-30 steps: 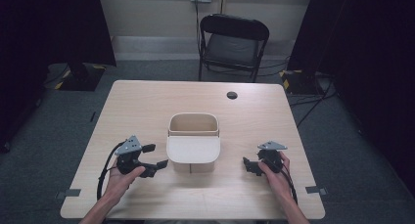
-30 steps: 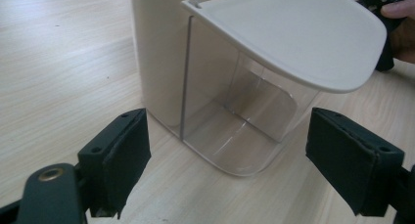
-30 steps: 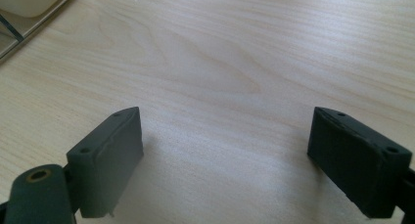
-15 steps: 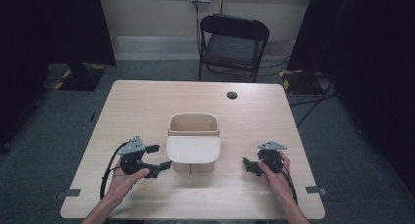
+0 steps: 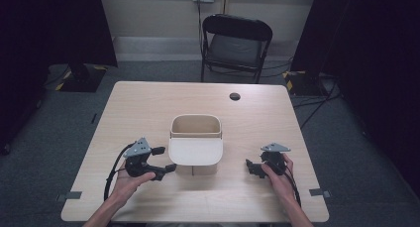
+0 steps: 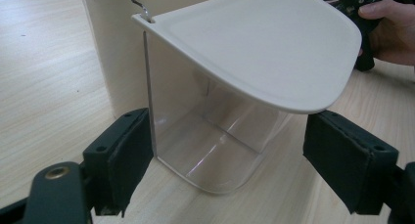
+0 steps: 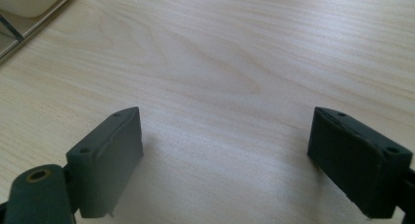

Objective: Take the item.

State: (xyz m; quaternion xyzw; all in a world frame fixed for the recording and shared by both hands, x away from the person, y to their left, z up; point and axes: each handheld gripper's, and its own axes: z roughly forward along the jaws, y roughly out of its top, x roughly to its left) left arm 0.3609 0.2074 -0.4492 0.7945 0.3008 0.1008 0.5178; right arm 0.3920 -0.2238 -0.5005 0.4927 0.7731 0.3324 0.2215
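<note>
Jaws on your left gripper [image 5: 159, 162] stand wide apart and have just been closing a little; nothing is pinched, and the clear front of the container [image 6: 215, 136] sits in the gap ahead of them, under its cream lid [image 6: 264, 43]. Your right gripper [image 5: 253, 168] is spread open too, over bare wood, well apart from the container [image 5: 195, 145]. That container stands upright at the middle of the table [image 5: 148, 103], between your two hands. Beyond the far edge stands a black folding chair [image 5: 236, 43].
</note>
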